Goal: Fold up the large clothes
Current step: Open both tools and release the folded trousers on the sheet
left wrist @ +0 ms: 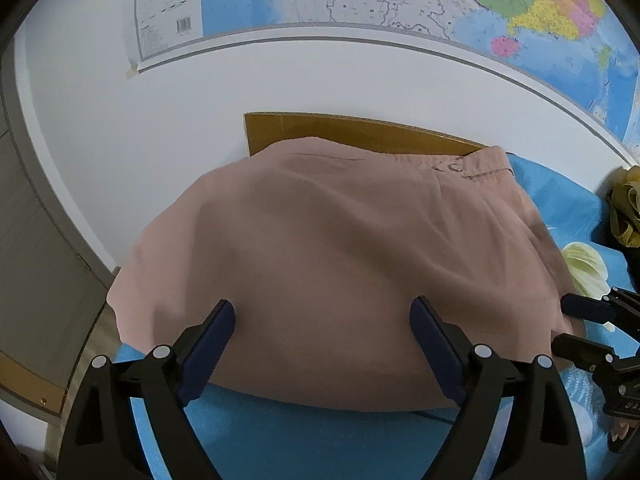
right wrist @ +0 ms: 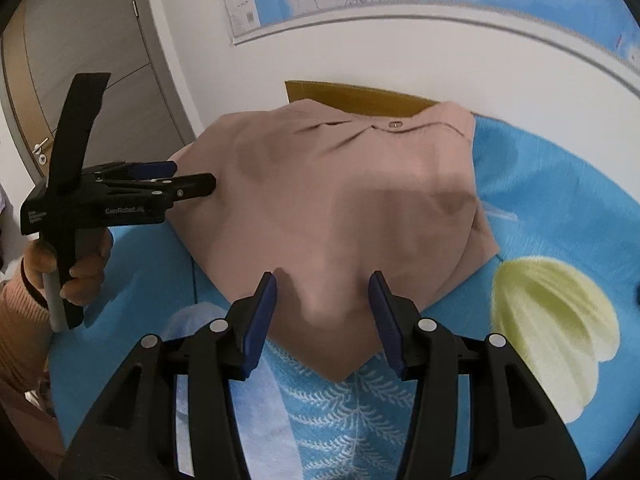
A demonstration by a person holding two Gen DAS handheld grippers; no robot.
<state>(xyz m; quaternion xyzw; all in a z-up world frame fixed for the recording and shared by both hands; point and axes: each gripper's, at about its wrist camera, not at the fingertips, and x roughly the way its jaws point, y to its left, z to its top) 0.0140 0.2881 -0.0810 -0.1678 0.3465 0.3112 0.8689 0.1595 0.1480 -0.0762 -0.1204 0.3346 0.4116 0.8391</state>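
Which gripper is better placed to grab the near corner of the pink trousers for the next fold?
Right. The right gripper is open with the trousers' pointed near corner between its fingers; the left gripper sits at their side edge.

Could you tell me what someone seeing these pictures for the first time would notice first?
The eye lands first on the dusty-pink garment, folded into a mound in the middle of the bright blue bedspread, its buttoned waistband at the far end by the wooden headboard. Next come the open left hand-held gripper and right hand-held gripper, poised over its near edge. A colourful wall map fills the wall above.
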